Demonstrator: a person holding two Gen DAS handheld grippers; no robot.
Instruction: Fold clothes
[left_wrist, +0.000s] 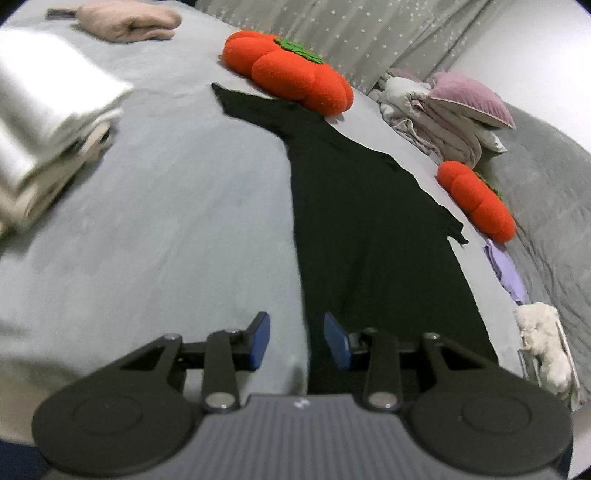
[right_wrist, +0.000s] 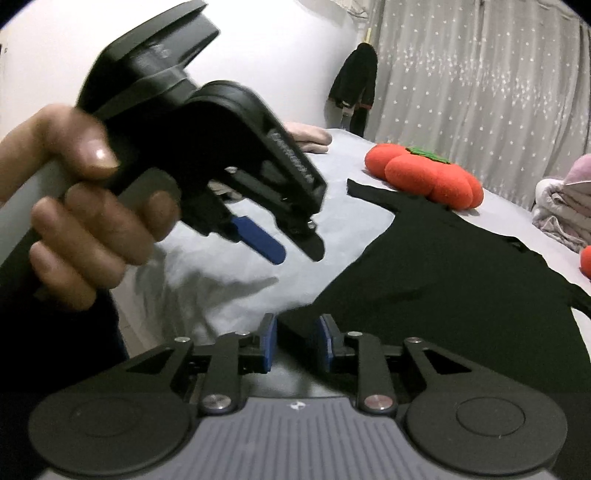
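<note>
**Black garment laid flat on the bed; both grippers clear of it**

The black garment (left_wrist: 369, 221) lies spread along the bed (left_wrist: 166, 221), its hem at the near edge and its sleeves reaching toward the far edge, where a large orange pumpkin cushion (left_wrist: 288, 70) touches one sleeve tip. A second orange cushion (left_wrist: 476, 203) sits just beside the other sleeve.

The left gripper (left_wrist: 297, 339) hangs over the garment's near left edge with its blue pads spread and nothing between them. The right gripper (right_wrist: 295, 343) hovers at the near hem, jaws parted; dark cloth shows through the gap, but the pads do not press on it. A hand (right_wrist: 85, 206) carries the left gripper above the sheet.

Judgement on the step: the garment looks ready for a lengthwise fold. To do it well, each gripper should pinch one layer only at the hem corner and the shoulder on the same side, lift together, and carry that side across evenly so no crease drags. The sleeve under the cushion may snag; free it first.

Other items: a folded pale stack (left_wrist: 55, 122) and a pink bundle (left_wrist: 129, 22) toward the far left corner.

Writing: embossed lettering on the left gripper's side, too blurred to read. No other label is legible.
</note>
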